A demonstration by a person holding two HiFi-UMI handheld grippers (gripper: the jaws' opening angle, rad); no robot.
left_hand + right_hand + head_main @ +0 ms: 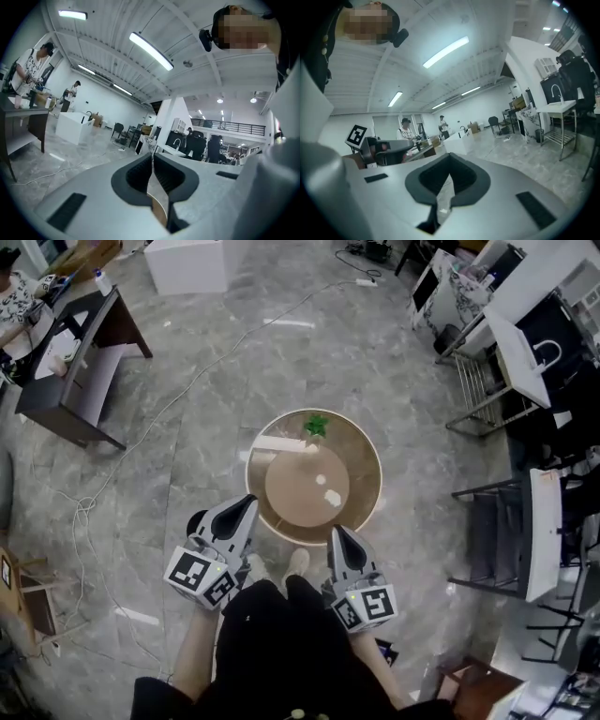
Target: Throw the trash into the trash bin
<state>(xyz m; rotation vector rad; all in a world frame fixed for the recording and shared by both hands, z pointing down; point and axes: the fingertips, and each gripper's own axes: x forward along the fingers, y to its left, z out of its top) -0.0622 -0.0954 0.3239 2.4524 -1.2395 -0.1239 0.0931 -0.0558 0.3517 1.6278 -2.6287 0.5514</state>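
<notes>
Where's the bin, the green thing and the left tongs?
bin (366, 463): head view, its right wall.
green thing (316, 426): head view, its middle.
left tongs (247, 504): head view, between the tips.

Brown trash bin (366, 451), green scrap (316, 426), grey marbled floor (281, 362), white-and-black left hand-held gripper (249, 500)

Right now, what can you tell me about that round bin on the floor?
The bin is round and open-topped, with a pale rim, tan inner walls and a flat brown bottom. It stands upright on the grey marbled floor, just ahead of the person's shoes. Inside, a green scrap lies against the far wall and a few white bits lie on the bottom.
</notes>
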